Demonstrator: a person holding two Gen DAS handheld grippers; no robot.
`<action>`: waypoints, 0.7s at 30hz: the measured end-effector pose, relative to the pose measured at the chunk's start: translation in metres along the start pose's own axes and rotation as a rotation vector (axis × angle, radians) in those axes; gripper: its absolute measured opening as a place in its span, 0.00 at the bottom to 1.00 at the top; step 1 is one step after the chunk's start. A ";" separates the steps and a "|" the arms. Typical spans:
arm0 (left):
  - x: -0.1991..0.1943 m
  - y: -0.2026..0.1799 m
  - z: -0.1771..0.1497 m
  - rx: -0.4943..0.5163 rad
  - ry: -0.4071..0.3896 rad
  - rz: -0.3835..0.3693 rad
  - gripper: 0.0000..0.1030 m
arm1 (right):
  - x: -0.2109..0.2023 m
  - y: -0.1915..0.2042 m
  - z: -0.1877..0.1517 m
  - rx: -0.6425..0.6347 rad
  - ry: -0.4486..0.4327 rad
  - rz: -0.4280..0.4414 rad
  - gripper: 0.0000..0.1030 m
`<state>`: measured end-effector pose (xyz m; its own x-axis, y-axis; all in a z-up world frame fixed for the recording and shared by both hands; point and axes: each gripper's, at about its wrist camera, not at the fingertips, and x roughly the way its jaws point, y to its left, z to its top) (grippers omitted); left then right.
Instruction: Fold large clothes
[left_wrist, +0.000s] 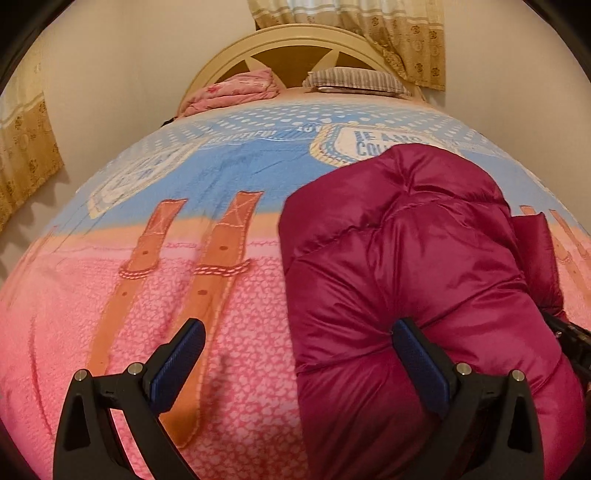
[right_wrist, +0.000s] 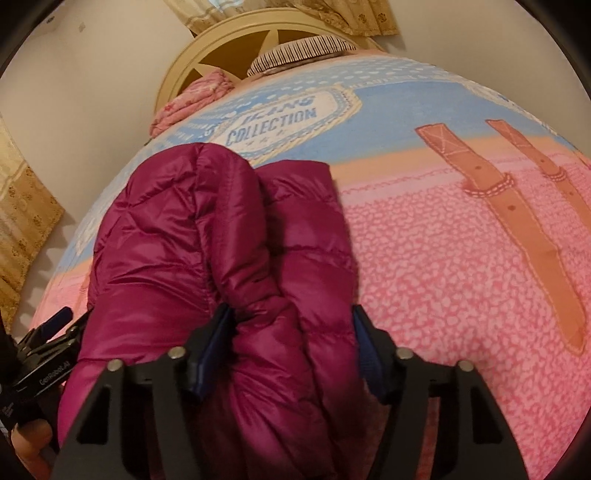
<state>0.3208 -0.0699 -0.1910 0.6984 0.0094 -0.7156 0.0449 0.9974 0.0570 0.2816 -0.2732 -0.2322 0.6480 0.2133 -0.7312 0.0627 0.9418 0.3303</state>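
Note:
A magenta puffer jacket (left_wrist: 413, 258) lies bunched and partly folded on the bed; it also shows in the right wrist view (right_wrist: 207, 236). My left gripper (left_wrist: 299, 347) is open wide at the jacket's near left edge; its right finger (left_wrist: 417, 354) presses on the fabric, its left finger (left_wrist: 184, 350) is over the bedspread. My right gripper (right_wrist: 291, 347) is open with a thick fold of the jacket between its fingers, not clamped. The left gripper (right_wrist: 55, 332) shows at the left edge of the right wrist view.
The bed has a pink and blue bedspread (left_wrist: 147, 295) with a belt print. At the far end are a cream headboard (left_wrist: 288, 44), a folded pink blanket (left_wrist: 236, 92) and a striped pillow (left_wrist: 354, 79). Curtains (left_wrist: 369, 26) hang behind.

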 end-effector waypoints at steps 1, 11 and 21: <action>0.002 -0.001 0.001 0.003 0.002 -0.016 0.94 | 0.000 0.001 -0.002 -0.011 -0.004 -0.006 0.59; -0.003 -0.022 0.001 0.065 0.017 -0.087 0.44 | 0.006 0.015 -0.005 -0.041 -0.004 -0.014 0.39; -0.023 -0.018 0.009 0.116 -0.016 -0.033 0.12 | -0.008 0.025 -0.012 -0.057 -0.043 0.010 0.23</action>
<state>0.3104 -0.0889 -0.1698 0.7062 -0.0255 -0.7076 0.1501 0.9820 0.1144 0.2689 -0.2485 -0.2252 0.6802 0.2129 -0.7015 0.0132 0.9532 0.3020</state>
